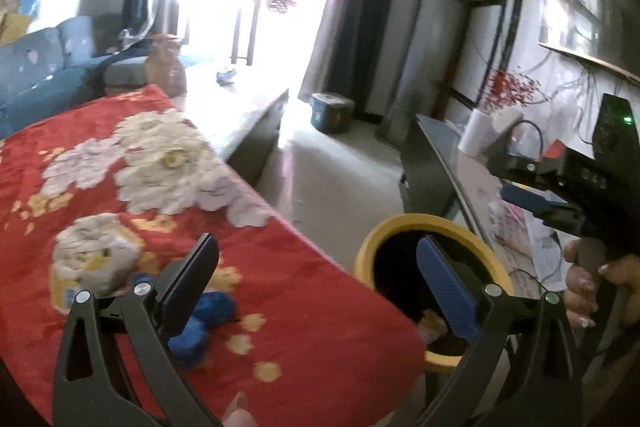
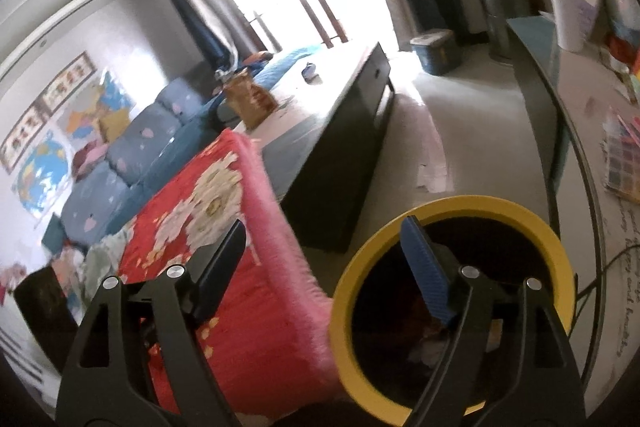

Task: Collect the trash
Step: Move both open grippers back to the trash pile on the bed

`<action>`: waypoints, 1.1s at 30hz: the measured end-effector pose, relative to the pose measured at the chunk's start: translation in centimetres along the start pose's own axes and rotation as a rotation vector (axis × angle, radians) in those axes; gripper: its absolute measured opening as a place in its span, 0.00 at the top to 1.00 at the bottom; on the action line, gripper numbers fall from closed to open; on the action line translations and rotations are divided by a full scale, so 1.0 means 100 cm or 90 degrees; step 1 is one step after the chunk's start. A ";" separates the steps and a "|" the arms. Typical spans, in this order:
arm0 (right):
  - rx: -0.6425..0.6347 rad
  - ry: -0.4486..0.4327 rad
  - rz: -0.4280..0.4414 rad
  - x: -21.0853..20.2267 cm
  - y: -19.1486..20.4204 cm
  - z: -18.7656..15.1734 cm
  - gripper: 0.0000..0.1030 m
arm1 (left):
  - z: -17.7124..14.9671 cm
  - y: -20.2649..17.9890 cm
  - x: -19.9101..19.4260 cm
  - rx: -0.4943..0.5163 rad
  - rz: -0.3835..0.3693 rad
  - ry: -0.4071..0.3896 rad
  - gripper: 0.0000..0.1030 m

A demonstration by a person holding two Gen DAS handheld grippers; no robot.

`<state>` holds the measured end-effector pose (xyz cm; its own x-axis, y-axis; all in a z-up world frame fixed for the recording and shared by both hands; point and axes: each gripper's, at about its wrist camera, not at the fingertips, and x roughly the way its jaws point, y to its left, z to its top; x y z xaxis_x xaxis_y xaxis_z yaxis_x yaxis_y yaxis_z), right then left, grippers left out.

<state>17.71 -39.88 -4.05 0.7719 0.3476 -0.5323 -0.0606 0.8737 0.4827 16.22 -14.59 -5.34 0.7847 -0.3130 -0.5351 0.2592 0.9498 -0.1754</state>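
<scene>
A yellow-rimmed bin (image 1: 424, 223) stands on the floor beside a table draped in a red floral blanket (image 1: 132, 163). On the blanket lie a crumpled white-and-yellow wrapper (image 1: 94, 261) and a crumpled blue piece (image 1: 208, 311). My left gripper (image 1: 320, 283) hangs open and empty, its left finger over the blue piece and its right finger over the bin's mouth. A tan scrap (image 1: 432, 327) lies inside the bin. My right gripper (image 2: 324, 267) is open and empty above the bin (image 2: 460, 207) and the blanket's edge (image 2: 276, 267). In the left wrist view a hand (image 1: 588, 287) holds the right gripper (image 1: 516, 183).
A dark low cabinet (image 2: 344, 155) extends behind the red table, with a brown bag (image 2: 250, 99) on top. A blue sofa (image 2: 132, 155) lines the left wall. A glass-topped table (image 2: 576, 131) with a paper roll (image 2: 568, 15) runs along the right. A blue tub (image 1: 332, 111) sits by the doorway.
</scene>
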 end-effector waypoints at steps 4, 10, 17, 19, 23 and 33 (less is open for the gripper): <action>-0.024 0.011 0.016 0.003 0.018 -0.004 0.30 | 0.000 0.020 -0.011 -0.017 0.025 -0.010 0.06; -0.056 0.025 0.032 0.005 0.043 -0.010 0.30 | -0.001 0.045 -0.027 -0.042 0.053 -0.023 0.06; -0.090 0.044 0.050 0.009 0.067 -0.017 0.29 | -0.003 0.069 -0.041 -0.078 0.071 -0.028 0.06; -0.101 0.051 0.058 0.011 0.074 -0.020 0.29 | -0.003 0.078 -0.047 -0.088 0.082 -0.033 0.06; -0.120 0.064 0.070 0.013 0.088 -0.027 0.29 | -0.004 0.094 -0.054 -0.107 0.097 -0.041 0.06; -0.174 0.109 0.099 0.027 0.125 -0.051 0.29 | -0.009 0.141 -0.073 -0.153 0.148 -0.047 0.06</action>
<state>15.83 -26.29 -2.95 0.6244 0.5149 -0.5874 -0.3537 0.8568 0.3751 13.66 1.06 -4.67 0.8481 -0.0794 -0.5238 -0.0642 0.9660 -0.2503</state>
